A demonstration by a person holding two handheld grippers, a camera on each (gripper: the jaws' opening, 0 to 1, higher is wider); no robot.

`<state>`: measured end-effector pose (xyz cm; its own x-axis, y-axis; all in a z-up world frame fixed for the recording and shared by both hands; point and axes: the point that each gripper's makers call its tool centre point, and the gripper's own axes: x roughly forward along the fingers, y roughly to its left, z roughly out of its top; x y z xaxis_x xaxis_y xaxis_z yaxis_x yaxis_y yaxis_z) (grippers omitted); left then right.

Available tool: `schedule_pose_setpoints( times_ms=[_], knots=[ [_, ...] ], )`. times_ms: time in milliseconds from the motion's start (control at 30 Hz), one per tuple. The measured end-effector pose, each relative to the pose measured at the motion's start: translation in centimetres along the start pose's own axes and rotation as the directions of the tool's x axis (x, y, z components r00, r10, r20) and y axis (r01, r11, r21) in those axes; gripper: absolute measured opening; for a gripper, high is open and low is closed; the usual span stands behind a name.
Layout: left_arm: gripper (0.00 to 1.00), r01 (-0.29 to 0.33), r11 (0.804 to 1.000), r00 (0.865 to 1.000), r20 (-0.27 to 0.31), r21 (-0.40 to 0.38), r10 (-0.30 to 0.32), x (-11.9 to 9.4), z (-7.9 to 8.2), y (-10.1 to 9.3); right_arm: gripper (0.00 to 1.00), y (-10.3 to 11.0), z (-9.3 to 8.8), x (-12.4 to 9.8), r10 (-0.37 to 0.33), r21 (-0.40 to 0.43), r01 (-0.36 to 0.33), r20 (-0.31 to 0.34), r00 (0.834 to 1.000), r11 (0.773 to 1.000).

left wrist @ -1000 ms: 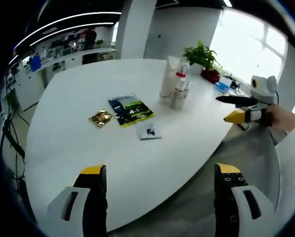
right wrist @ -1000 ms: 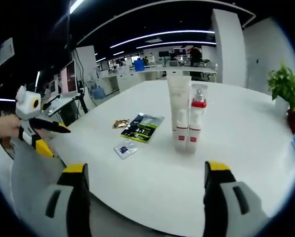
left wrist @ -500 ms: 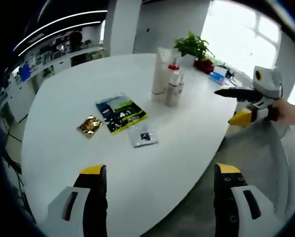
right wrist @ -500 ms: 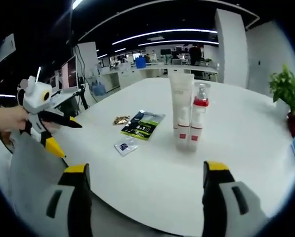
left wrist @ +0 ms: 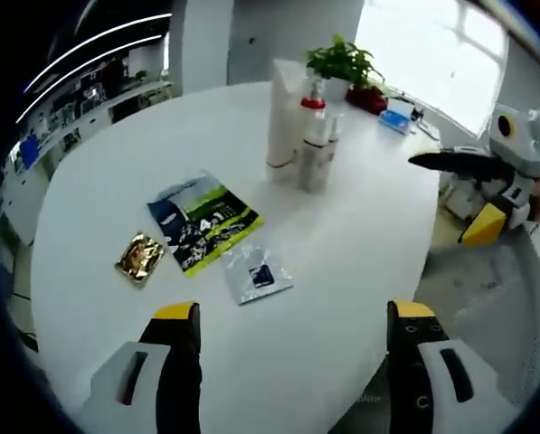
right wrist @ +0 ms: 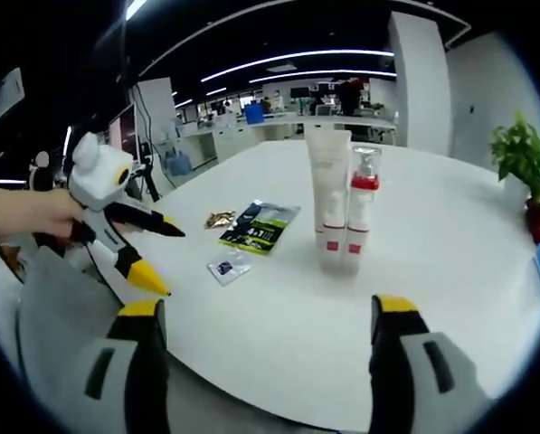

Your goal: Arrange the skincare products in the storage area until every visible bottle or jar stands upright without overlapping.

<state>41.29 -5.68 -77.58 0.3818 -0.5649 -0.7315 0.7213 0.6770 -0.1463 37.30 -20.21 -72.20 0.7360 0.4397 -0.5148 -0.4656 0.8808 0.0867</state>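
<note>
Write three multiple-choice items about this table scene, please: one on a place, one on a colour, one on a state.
1. Where does the gold sachet lie?
A. beside the green-and-blue packet
B. on top of the white tube
C. under the potted plant

2. What colour is the collar of the pump bottle?
A. green
B. red
C. black

3. How do the tube and the pump bottle stand?
A. both lying flat
B. stacked on each other
C. both upright, side by side

Answers:
1 A: in the left gripper view the sachet lies flat on the white table next to the packet.
2 B: a red band shows below the pump.
3 C: the right gripper view shows both standing close together.
</note>
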Motion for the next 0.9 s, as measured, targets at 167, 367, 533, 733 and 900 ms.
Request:
schedule_pose_setpoints(
  times_ms=[167,367,533,733,900],
  knots=[
    [0.8,-0.013,1.0,0.999,-0.036,0.021,0.013,1.8,0.3,0.6,0.93,0.0,-0.1,0.1,-0.002,-0.008,0.002,-0.008,1.0,1.0],
    [0.74,-0.035,0.999,0.998,-0.058,0.04,0.037,3.4,0.5,1.6,0.93,-0.1,-0.4,0.2,0.001,0.006,-0.001,-0.021,1.0,1.0],
    [0.69,-0.048,0.997,0.996,-0.071,0.061,0.052,4.5,0.6,2.1,0.93,-0.3,-0.4,0.2,-0.006,0.017,0.007,-0.019,1.0,1.0],
    [0.61,-0.052,0.996,0.996,-0.067,0.071,0.057,5.3,1.0,2.5,0.9,-0.1,-0.4,0.2,-0.018,-0.031,0.017,-0.024,1.0,0.999],
    [0.55,-0.065,0.994,0.995,-0.067,0.086,0.071,5.8,1.0,2.9,0.9,0.1,-0.5,0.3,-0.02,-0.066,0.017,-0.036,0.999,0.998]
  ],
)
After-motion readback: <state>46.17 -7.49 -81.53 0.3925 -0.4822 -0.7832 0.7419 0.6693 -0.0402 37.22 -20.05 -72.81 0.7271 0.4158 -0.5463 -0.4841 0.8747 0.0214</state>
